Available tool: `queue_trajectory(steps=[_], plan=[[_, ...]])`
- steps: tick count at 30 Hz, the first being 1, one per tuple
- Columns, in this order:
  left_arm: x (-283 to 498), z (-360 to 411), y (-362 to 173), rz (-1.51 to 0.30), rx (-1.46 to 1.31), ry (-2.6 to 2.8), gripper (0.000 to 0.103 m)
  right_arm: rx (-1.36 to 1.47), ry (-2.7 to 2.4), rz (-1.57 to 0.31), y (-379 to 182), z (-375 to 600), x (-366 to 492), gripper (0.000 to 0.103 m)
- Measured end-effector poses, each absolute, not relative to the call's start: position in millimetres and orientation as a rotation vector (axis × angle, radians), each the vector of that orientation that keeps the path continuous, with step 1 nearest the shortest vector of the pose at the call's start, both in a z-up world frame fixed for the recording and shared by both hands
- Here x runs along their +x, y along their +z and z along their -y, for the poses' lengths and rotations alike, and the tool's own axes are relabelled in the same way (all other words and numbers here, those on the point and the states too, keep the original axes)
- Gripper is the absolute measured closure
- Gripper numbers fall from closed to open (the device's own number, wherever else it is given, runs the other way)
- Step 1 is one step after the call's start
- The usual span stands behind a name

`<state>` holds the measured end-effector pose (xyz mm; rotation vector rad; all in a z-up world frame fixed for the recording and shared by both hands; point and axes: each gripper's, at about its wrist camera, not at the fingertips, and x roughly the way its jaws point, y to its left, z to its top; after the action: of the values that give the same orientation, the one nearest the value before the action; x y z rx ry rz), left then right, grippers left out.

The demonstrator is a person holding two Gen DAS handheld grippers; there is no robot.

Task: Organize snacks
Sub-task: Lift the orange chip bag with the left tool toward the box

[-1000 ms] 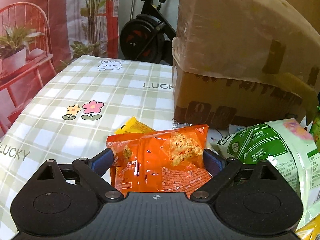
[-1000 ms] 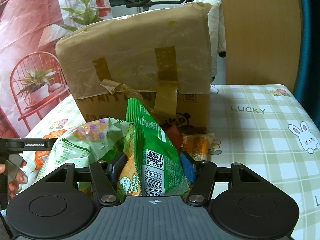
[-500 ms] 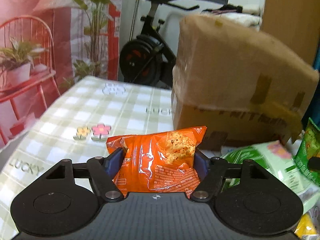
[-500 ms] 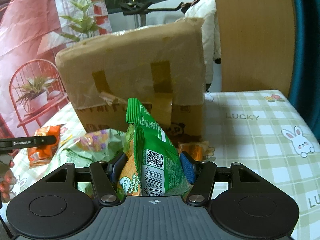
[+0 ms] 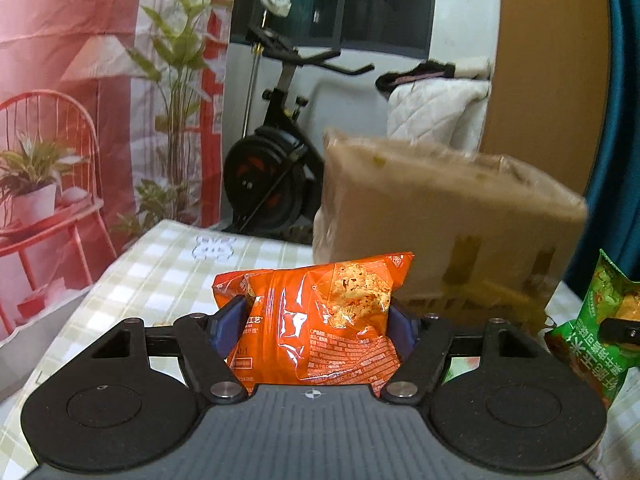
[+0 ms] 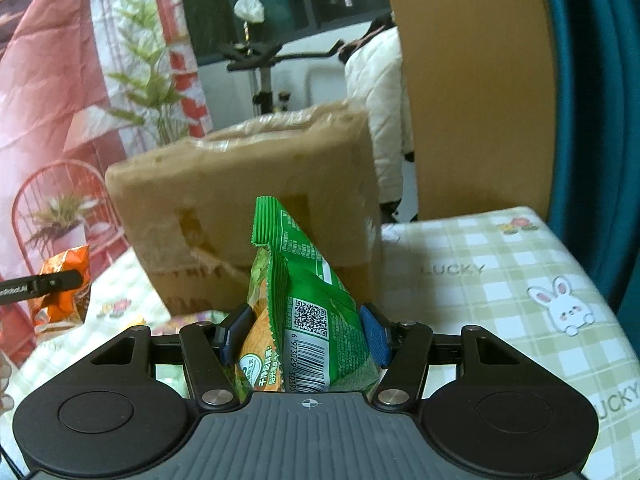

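My left gripper (image 5: pixel 316 320) is shut on an orange snack bag (image 5: pixel 320 316), its blue pads pressing both sides, and the bag hangs above the checked tablecloth (image 5: pixel 168 280). In the right wrist view my right gripper (image 6: pixel 302 334) is shut on a green snack bag (image 6: pixel 308 300) that stands upright between the pads, lifted off the table. The orange snack bag (image 6: pixel 64 288) shows at the far left of the right wrist view. The green snack bag (image 5: pixel 596 320) shows at the right edge of the left wrist view. A taped cardboard box (image 5: pixel 444 216) stands on the table just behind both bags.
The cardboard box (image 6: pixel 248 200) fills the middle of the table. To its right lies tablecloth (image 6: pixel 500 280) with a rabbit print. An exercise bike (image 5: pixel 276 176) stands beyond the table's far edge. A wooden panel (image 6: pixel 472 80) and a white quilted coat (image 6: pixel 380 92) are behind.
The left jaws closed onto the orange bag and lifted it off the table. The right gripper rose with the green bag. Both views tilted up, so the other snacks dropped out of sight.
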<state>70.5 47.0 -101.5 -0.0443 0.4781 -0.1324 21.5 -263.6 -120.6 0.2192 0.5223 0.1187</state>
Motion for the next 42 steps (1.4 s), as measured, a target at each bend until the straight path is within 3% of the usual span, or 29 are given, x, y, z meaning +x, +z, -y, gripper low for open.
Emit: queue_trajectory(steps=[18,28,38,42], plan=[[64.6,-29.2,-41.4,-0.335,-0.089,-0.225,0.028,0.264,0.058,-0.287,-28.2,304.0,11.5,0.048],[133.9,7.1,9.0,-0.258,-0.044,-0.249,0.028,0.230,0.163,-0.118,49.8,296.2,81.5,0.048],[203.9,37.5,-5.5,-0.334,0.000,-0.214,0.027,0.331,0.159,-0.247,7.3,272.0,191.2,0.048],[213.9,34.6,-13.4,-0.359,0.000,-0.202,0.023,0.370,0.109,-0.321,-18.9,277.7,204.1,0.043]])
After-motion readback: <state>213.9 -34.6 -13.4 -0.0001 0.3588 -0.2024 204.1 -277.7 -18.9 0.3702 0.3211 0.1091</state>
